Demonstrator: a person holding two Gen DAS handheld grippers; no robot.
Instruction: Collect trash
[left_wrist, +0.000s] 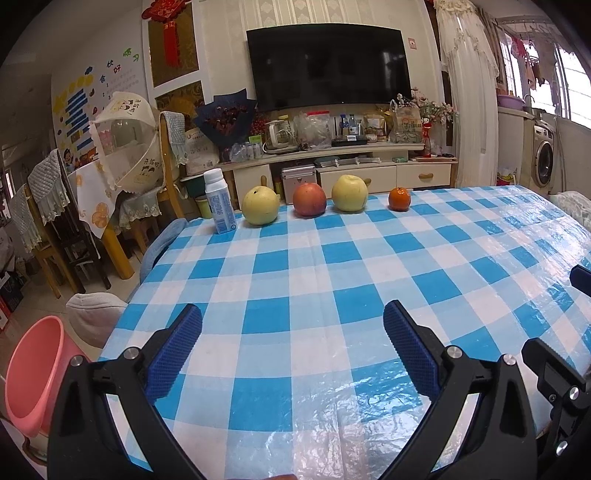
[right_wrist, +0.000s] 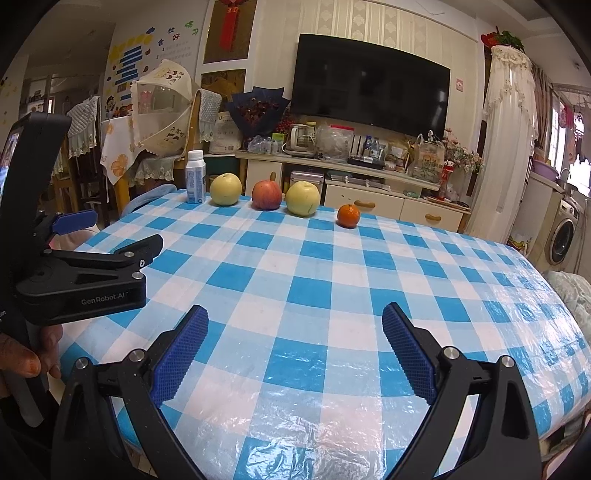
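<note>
Both grippers, left (left_wrist: 291, 332) and right (right_wrist: 293, 332), hold jaws apart, empty, over the checked counter (left_wrist: 332, 266); small white plastic bottle (left_wrist: 219, 201) stands upper left.

Left gripper (left_wrist: 291, 350): black plastic frame showing triangular cutouts, blue ribbed pads (left_wrist: 177, 354) lining both fingers, silver round screws sitting at the pivots. Right gripper (right_wrist: 295, 350): same build, black arms, blue textured pads, silver screws. In the right wrist view, the left gripper body is showing white "GenRobot.AI" lettering on its black side, just below its jaw arm; a blue tip is showing above it.
</note>
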